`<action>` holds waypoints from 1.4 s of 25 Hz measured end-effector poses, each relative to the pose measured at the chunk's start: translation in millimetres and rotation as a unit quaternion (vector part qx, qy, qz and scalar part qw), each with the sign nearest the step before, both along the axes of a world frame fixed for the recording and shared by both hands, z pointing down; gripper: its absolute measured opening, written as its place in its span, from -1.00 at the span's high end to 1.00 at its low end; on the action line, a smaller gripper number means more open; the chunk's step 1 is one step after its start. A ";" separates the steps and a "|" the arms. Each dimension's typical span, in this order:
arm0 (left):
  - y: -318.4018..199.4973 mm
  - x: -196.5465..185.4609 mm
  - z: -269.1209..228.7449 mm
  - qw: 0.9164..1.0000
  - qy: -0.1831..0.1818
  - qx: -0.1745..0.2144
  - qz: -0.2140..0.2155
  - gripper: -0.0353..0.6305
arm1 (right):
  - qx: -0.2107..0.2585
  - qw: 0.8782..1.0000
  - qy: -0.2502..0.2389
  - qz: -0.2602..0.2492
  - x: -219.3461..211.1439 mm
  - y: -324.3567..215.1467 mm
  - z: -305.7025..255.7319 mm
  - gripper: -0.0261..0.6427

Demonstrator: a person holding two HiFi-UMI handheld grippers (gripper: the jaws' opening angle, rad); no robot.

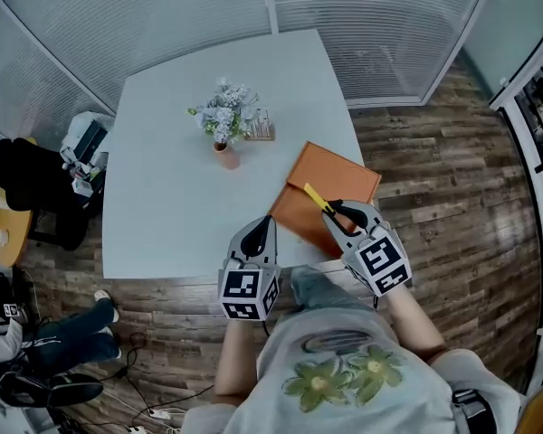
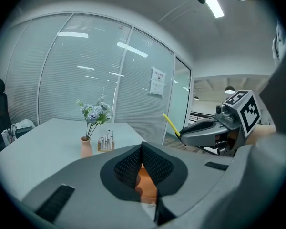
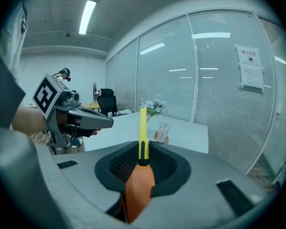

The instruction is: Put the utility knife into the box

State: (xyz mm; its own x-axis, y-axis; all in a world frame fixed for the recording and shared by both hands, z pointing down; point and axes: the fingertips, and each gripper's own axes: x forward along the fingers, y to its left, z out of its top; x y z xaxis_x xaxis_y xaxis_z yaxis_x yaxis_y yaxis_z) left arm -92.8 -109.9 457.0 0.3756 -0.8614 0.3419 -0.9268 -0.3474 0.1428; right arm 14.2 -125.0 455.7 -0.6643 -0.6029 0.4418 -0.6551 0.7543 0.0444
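Pale surface [image 1: 163, 170] lies beneath you; both claws point forward, tilted down. Your right claw [image 1: 338, 213] clamps the yellow utility knife [image 1: 315, 198] over the orange box [image 1: 335, 172]; your left claw [image 1: 263, 226] is pinched together, empty.

Small office room seen from above, enclosed on two sides by glass partition walls [image 1: 163, 16] with closed white blinds. Pale square table [image 1: 163, 179] in the centre, on dark wood-plank floor [image 1: 452, 197]. On the table, a pink vase of pale blue flowers [image 1: 224, 120] just beside a small wooden stand [image 1: 261, 127]. Black office chair [image 1: 27, 188] left of the table, a round yellow tabletop [image 1: 9, 233] near it. Loose cables [image 1: 154, 405] on the floor nearby. White metal frame [image 1: 525, 188] along the right edge. Overhead, a long ceiling strip light [image 3: 87, 15]; a paper notice [image 3: 250, 73] stuck on the glass.
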 end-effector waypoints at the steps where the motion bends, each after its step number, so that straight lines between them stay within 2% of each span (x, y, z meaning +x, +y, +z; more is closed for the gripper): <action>1: -1.5 -0.3 1.0 1.000 0.000 -0.001 0.000 0.89 | -0.004 1.000 0.001 -0.002 -1.7 -0.9 2.4 0.71; 12: -14.0 -13.3 14.3 1.000 -0.002 -0.014 0.001 0.89 | -0.025 0.999 0.018 -0.013 -18.4 -14.6 29.5 0.71; 24: -24.8 -16.1 28.0 0.999 -0.006 -0.032 0.015 0.89 | -0.056 0.998 0.036 -0.006 -20.5 -23.8 57.5 0.71; 35: -34.3 -24.9 38.3 0.999 -0.003 -0.045 0.010 0.89 | -0.077 0.995 0.054 -0.016 -26.3 -32.2 80.5 0.71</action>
